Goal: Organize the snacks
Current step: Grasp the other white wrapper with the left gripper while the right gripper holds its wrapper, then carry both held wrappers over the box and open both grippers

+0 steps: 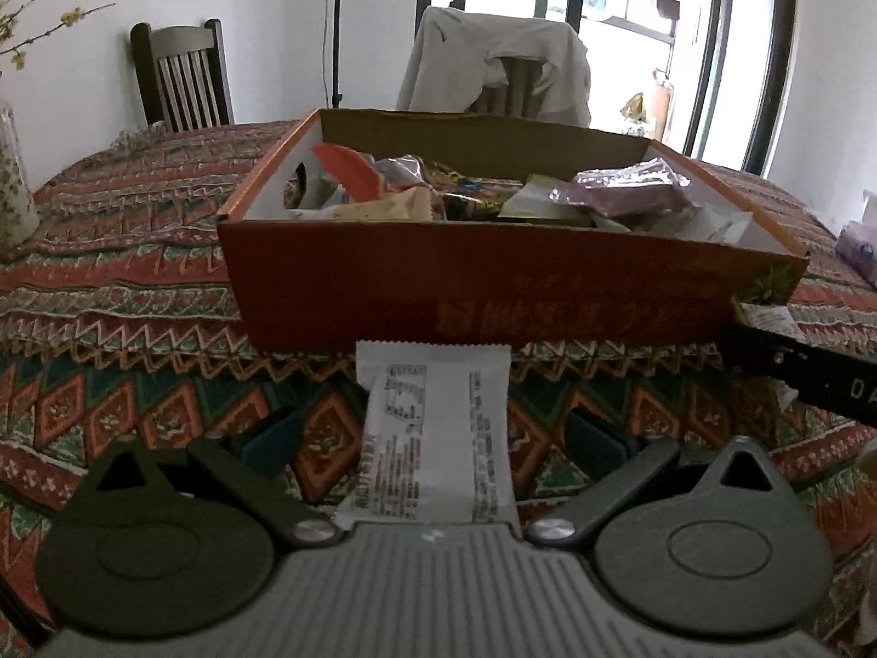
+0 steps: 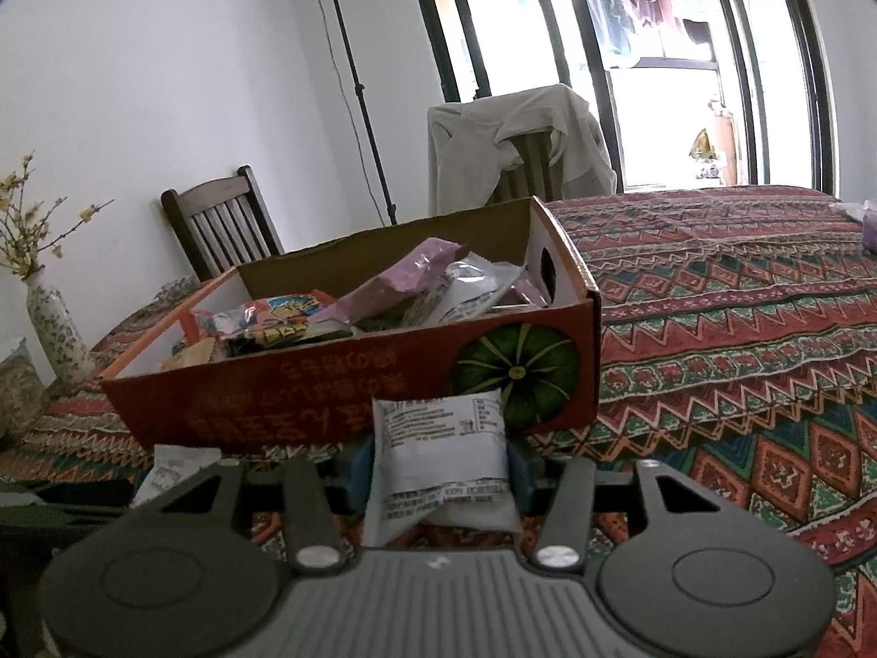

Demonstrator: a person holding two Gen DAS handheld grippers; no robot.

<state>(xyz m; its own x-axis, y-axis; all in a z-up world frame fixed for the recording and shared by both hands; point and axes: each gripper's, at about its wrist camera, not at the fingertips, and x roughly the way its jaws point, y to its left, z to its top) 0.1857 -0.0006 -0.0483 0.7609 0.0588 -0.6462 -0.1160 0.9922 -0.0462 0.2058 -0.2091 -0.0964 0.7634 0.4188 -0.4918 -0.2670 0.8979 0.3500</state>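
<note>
Left tongs [image 1: 433,438] spread wide, blue pads well apart; a white snack packet [image 1: 436,438] lies between them on the patterned tablecloth [image 1: 137,400], touched by neither pad — released. The packet's far end reaches to the foot of the orange cardboard box [image 1: 493,296].

Right tongs [image 2: 438,466] clenched on a second white packet [image 2: 441,455], blue pads pressed against both its sides. It is held just in front of the box's near wall [image 2: 329,384], beside the printed green pumpkin [image 2: 515,370].

Box sits on the table, open-topped, heaped with mixed snacks — a purple bag [image 2: 394,279], a clear-and-silver wrapper [image 2: 471,285], an orange-red pack [image 1: 351,170], and colourful packets [image 2: 279,312] whose print is too small to read.

In the right view, the first packet [image 2: 175,466] shows at lower left by the left tongs' dark body.

Beyond: a wooden chair [image 1: 181,74], another chair draped with a pale garment [image 1: 493,66], a flowered vase with yellow sprigs [image 2: 55,323], a lamp stand [image 2: 351,77], tall windows.
</note>
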